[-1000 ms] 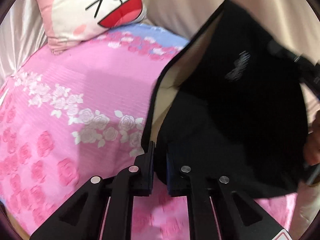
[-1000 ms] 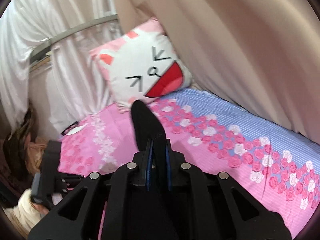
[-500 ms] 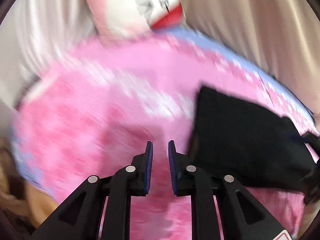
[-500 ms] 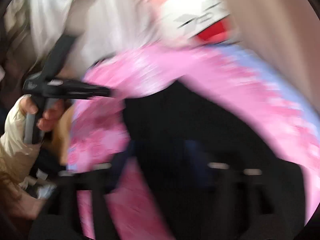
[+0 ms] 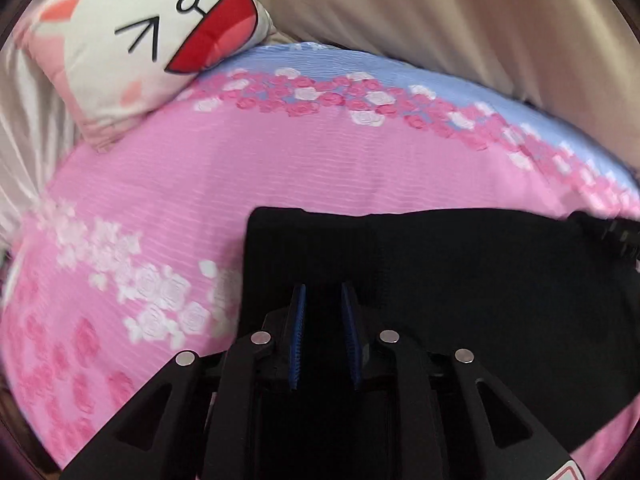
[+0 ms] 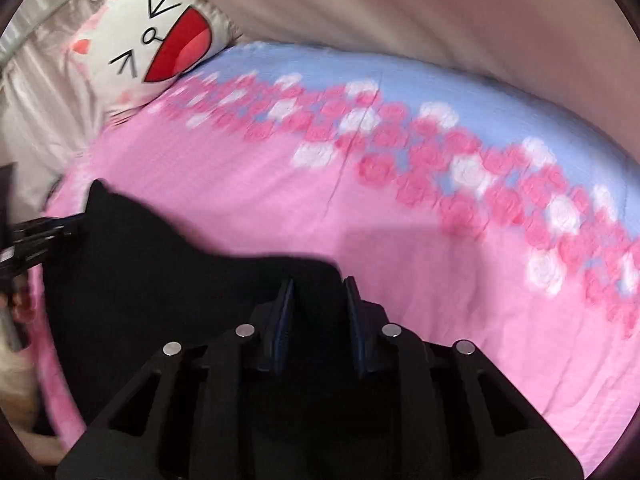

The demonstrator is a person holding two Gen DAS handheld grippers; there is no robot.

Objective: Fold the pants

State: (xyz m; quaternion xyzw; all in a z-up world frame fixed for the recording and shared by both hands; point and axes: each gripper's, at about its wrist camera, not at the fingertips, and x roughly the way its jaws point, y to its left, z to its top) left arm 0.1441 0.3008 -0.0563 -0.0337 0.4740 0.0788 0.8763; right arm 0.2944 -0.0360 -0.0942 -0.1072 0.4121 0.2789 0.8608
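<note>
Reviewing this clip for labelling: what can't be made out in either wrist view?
- Left wrist view: the near edge of the black fabric pants is hidden behind the left gripper, whose jaws are opening; any grip is unclear.
- Right wrist view: motion blur; the right gripper, closing, covers the cloth, so contact is unclear.
- Both views: the pants' full outline is cut off by the frame edges.

Both grippers angled steeply downward, jaws narrowly parted.

The left gripper is pitched down, its blue-padded fingers set a small gap apart, and its jaws are opening; black cloth is seen between them, with no pad contact shown. The right gripper is likewise pitched down, its jaws closing, dark fabric lying between the fingers. In the right wrist view the left gripper is seen at the left edge, carried by a hand.
</note>
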